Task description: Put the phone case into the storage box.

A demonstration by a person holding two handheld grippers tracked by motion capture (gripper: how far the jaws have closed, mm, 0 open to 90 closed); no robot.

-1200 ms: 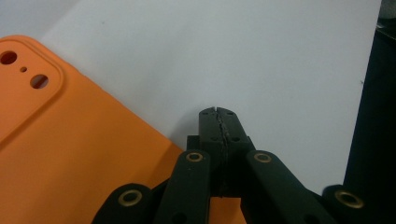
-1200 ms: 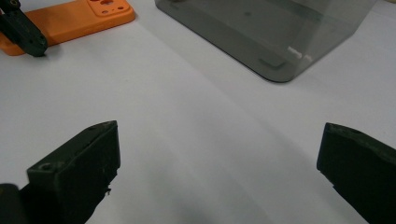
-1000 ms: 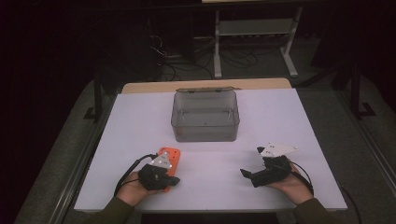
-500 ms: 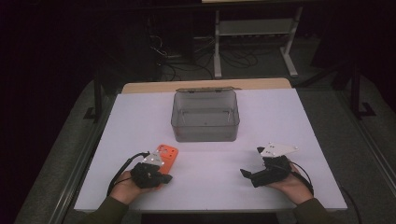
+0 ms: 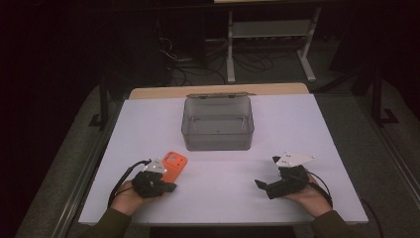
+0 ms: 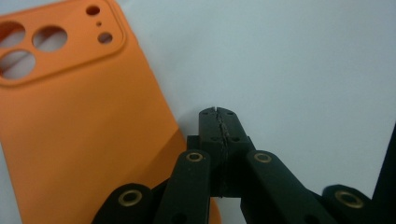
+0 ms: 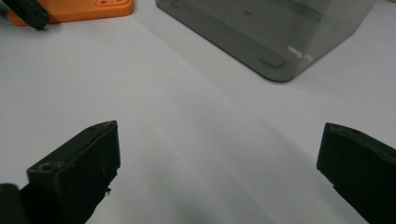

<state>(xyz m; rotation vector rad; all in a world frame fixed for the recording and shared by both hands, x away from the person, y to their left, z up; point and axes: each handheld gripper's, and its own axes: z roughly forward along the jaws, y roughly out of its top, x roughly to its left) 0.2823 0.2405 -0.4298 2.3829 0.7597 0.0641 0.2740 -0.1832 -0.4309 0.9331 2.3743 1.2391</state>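
Two claws: left claw pressed together, empty, beside flat orange silicone phone case; right claw spread apart.
Risk: closed tips just shove the case around the white tabletop.
Also: smoky clear plastic box sits well apart.

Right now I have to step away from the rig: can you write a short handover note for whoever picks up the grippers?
Left gripper: jaws shut on nothing, low over the table beside the orange phone case.
Right gripper: jaws wide open, nothing between them, resting near the table's front right.
Phone case: lies flat, back side up, at front left. I cannot tell whether the left gripper touches it.
Clear grey box: stands open behind the middle, nothing visible inside.
Done: nothing is gripped and nothing is in the box.
Left: probably open the left jaws, grip the case by an edge and carry it to the box.
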